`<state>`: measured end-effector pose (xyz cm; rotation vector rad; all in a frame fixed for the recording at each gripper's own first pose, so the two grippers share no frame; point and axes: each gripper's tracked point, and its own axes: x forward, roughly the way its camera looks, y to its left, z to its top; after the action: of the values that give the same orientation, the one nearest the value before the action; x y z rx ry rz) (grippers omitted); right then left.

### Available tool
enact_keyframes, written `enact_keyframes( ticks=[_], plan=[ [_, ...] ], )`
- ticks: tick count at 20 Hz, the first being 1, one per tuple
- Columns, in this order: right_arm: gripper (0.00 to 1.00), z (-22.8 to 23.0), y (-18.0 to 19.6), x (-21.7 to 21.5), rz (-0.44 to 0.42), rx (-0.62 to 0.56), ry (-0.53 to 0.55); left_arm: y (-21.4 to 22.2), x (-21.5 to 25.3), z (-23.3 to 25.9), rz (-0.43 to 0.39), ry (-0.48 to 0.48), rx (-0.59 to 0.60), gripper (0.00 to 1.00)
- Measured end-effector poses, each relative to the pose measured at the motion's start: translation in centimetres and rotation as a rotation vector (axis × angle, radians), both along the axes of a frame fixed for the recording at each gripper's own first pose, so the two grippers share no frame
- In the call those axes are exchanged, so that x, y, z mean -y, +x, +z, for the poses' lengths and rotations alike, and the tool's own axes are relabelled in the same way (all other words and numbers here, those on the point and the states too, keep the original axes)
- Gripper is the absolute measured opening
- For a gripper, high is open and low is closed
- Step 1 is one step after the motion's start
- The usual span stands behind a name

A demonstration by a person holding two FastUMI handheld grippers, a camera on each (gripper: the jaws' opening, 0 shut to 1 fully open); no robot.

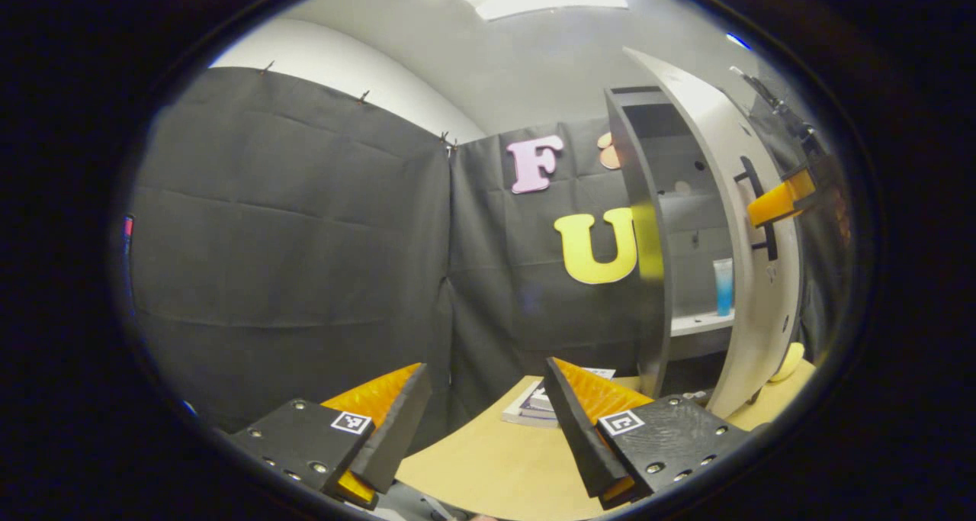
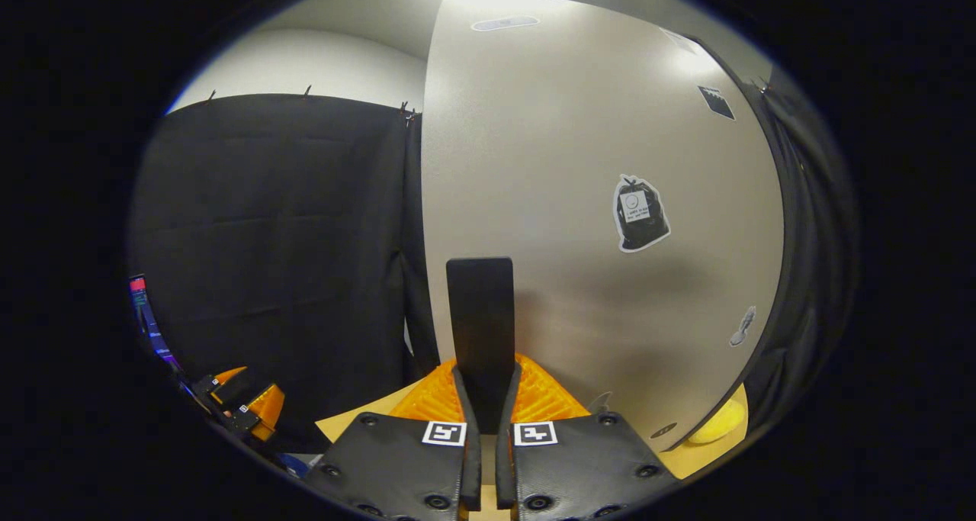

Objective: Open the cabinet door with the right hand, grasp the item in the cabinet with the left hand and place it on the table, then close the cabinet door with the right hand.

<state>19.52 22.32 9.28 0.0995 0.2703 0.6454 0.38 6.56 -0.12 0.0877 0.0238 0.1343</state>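
**Swinging door held wide as bottle waits on shelf**

Gripping the flat black bar handle (image 2: 480, 326) of the pale grey cabinet door (image 2: 595, 201), the right gripper (image 2: 482, 422) is seen with both fingers pressed against the handle's sides. The door is judged to be well open, so the first step of the task appears close to done, with the reach for the item next in hand.

At the left of the left gripper view, the left gripper (image 1: 480, 422) is held with its jaws spread apart and nothing between them, low over the light wooden table (image 1: 488, 460). Just beyond it, a small stack of books (image 1: 534, 406) is laid on the table near the dark grey cabinet (image 1: 648, 262). Farther right, the task's item, a slim clear bottle with blue liquid (image 1: 723, 286), is stood upright on the white shelf (image 1: 698, 324) inside the cabinet, well apart from the left gripper. Rightmost, the door's edge is seen, with the other gripper at its handle.

A forward and upward reach into the gap between the cabinet's side wall and the open door is called for. The books could be brushed on the way in, and the gap looks narrow. A rounded yellow object (image 2: 720, 423) is glimpsed on the table beneath the door's lower corner; what it is cannot be told.
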Motion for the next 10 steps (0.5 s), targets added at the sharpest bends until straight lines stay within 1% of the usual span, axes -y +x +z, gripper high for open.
enact_keyframes(
  ticks=[1, 2, 3, 4, 7, 8, 9, 10],
  plan=[
    [0.09, 0.0, 0.0, 0.1, 0.014, -0.002, 0.004, 0.0, 1.0, -0.1, -0.012, -0.005, 0.001, 0.9],
    [0.09, 0.2, 0.0, 0.3, 0.029, -0.003, 0.006, 0.1, 2.0, -0.1, -0.025, -0.008, -0.002, 0.9],
    [0.07, 0.2, -0.1, 0.4, 0.042, -0.003, 0.01, 0.2, 2.8, -0.1, -0.038, -0.008, -0.005, 0.9],
    [0.08, 0.3, -0.1, 0.6, 0.055, -0.003, 0.014, 0.3, 3.7, 0.0, -0.051, -0.005, -0.006, 0.9],
    [0.09, 0.7, 0.2, 1.0, 0.09, -0.012, 0.031, 0.8, 6.5, 0.0, -0.093, 0.006, -0.002, 0.9],
    [0.09, 0.6, -0.1, 1.3, 0.097, -0.013, 0.037, 0.9, 7.6, 0.2, -0.109, 0.006, -0.001, 0.9],
    [0.07, 0.5, -0.1, 1.5, 0.102, -0.011, 0.04, 0.9, 8.7, 0.2, -0.125, 0.006, 0.0, 0.9],
    [0.09, 0.4, -0.1, 1.8, 0.106, -0.008, 0.042, 1.0, 9.7, 0.3, -0.142, 0.006, 0.0, 0.9]
  ],
)
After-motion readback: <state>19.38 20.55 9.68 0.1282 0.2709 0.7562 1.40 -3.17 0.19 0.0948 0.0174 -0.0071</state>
